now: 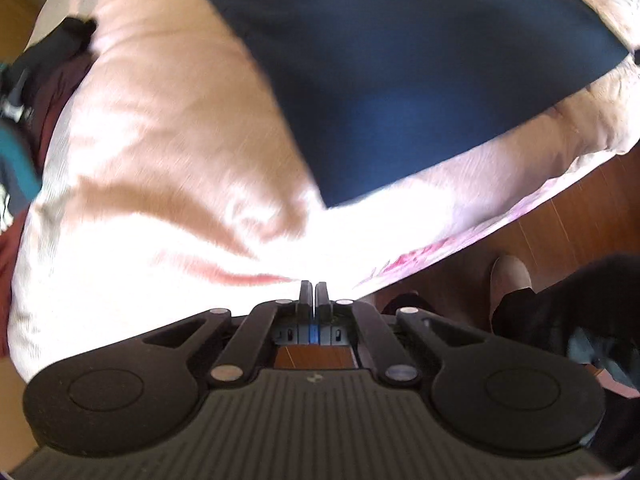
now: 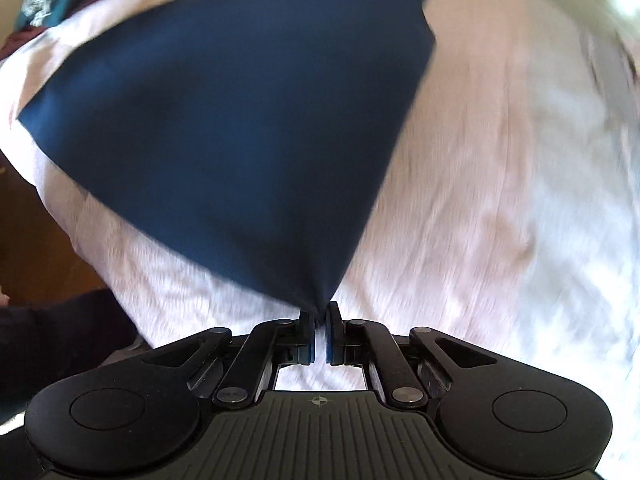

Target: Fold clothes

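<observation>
A navy blue shirt [image 2: 240, 112] lies spread on a pale pink bedsheet [image 2: 500, 200], its neckline at the far end. My right gripper [image 2: 319, 312] is shut on the shirt's near corner, which rises to a point between the fingers. In the left wrist view the same shirt [image 1: 400, 80] lies folded ahead and to the right. My left gripper [image 1: 314, 292] hovers shut over the bed's near edge, with nothing between its fingers, apart from the shirt.
A heap of other clothes, black, maroon and teal [image 1: 28, 120], sits at the bed's far left and shows in the right wrist view as a clothes pile [image 2: 52, 4]. Wooden floor [image 1: 560, 216] and a person's foot [image 1: 510, 280] lie beyond the bed edge.
</observation>
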Motion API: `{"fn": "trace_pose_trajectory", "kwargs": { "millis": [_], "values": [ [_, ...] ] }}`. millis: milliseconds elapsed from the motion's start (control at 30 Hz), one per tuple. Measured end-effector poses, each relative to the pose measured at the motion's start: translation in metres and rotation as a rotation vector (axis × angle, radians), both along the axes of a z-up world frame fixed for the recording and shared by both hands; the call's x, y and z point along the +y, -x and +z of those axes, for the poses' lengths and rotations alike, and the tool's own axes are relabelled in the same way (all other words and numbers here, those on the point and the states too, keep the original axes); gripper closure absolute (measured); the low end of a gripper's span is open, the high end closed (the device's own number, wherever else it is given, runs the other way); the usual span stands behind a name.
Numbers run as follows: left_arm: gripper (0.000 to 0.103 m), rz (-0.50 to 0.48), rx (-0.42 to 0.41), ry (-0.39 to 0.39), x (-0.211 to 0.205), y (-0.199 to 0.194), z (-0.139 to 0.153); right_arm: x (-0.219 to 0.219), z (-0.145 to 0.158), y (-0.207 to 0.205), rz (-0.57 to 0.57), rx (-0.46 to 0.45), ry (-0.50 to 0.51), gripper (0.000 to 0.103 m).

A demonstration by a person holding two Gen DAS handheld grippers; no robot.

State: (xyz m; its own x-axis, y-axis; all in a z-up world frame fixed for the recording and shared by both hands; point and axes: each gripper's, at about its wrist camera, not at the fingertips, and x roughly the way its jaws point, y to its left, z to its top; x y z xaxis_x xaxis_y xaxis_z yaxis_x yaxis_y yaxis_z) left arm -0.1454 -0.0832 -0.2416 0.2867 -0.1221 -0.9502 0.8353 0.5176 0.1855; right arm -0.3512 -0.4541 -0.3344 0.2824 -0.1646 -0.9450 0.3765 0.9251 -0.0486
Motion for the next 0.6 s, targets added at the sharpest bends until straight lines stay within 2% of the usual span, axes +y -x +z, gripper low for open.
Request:
{"fn": "trace_pose_trajectory", "kwargs": {
  "millis": [133,200,233,267,300,433,500,600],
  "values": [
    [0.096,0.068,0.01,0.049,0.01,-0.012,0.008,0.004,0.006,0.014,-0.053,0.05,-0.034,0.099],
    [0.086,0.101,0.015,0.074,0.015,-0.019,0.013,0.002,0.013,0.017,-0.091,0.025,-0.056,0.089],
    [0.085,0.114,0.016,0.102,0.009,-0.027,0.015,0.001,0.016,0.017,-0.115,0.006,-0.069,0.066],
    [0.082,0.123,0.018,0.126,0.001,-0.035,0.017,-0.001,0.019,0.018,-0.142,-0.016,-0.079,0.037],
    [0.079,0.131,0.022,0.151,-0.007,-0.043,0.018,-0.004,0.023,0.016,-0.168,-0.045,-0.096,0.032],
    [0.076,0.097,0.029,0.222,-0.044,-0.066,0.009,-0.022,0.04,-0.011,-0.201,-0.17,-0.18,0.032],
    [0.076,0.065,0.037,0.259,-0.064,-0.077,-0.002,-0.027,0.039,-0.032,-0.194,-0.227,-0.197,0.032],
    [0.075,0.019,0.057,0.264,-0.086,-0.096,-0.031,-0.037,0.026,-0.071,-0.184,-0.299,-0.242,0.032]
  ]
}}
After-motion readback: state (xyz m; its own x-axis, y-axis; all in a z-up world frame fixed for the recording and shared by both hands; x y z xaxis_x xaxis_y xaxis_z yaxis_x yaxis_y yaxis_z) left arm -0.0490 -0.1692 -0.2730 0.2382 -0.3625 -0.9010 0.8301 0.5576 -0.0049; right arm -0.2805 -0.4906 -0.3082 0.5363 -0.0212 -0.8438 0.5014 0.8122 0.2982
